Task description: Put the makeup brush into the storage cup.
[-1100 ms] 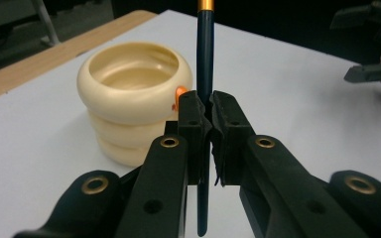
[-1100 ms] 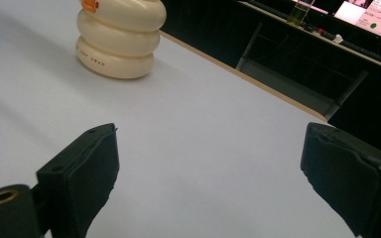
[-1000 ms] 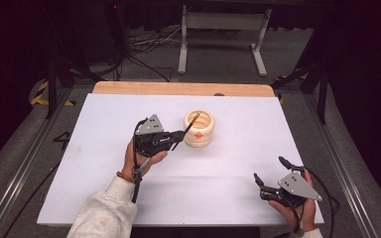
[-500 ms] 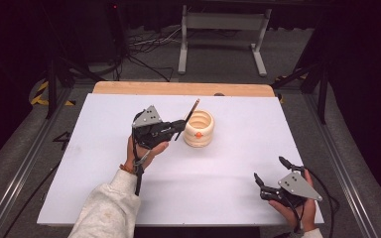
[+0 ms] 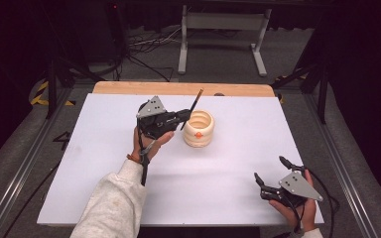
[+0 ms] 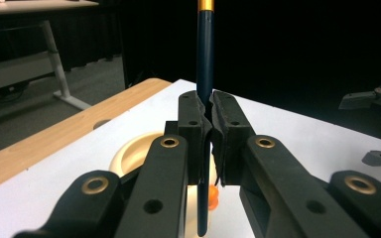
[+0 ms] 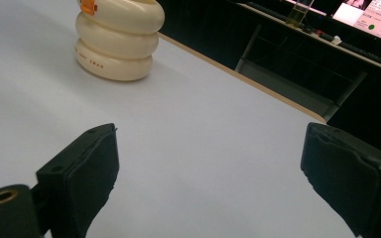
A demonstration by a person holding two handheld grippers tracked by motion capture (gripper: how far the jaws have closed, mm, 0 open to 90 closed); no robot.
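Note:
My left gripper (image 5: 184,117) is shut on a dark blue pencil (image 5: 192,108) with a gold band near its top end. In the left gripper view the pencil (image 6: 204,64) stands upright between the pads, its lower end hanging over the cream ribbed cup (image 6: 129,156). That cup (image 5: 198,128) sits mid-table with an orange mark on its side, just right of the left gripper. My right gripper (image 5: 269,173) rests open at the table's near right corner, nothing between its jaws. The cup (image 7: 116,42) shows far off in the right gripper view.
The white tabletop (image 5: 228,168) has a wooden strip (image 5: 178,89) along its far edge. A metal stand (image 5: 221,29) and cables lie on the floor beyond. The person's sleeve (image 5: 111,203) comes in from the bottom left.
The left gripper has lifted with the pencil and drawn slightly left of the cup; the pencil has tipped more upright. The right gripper has stayed put.

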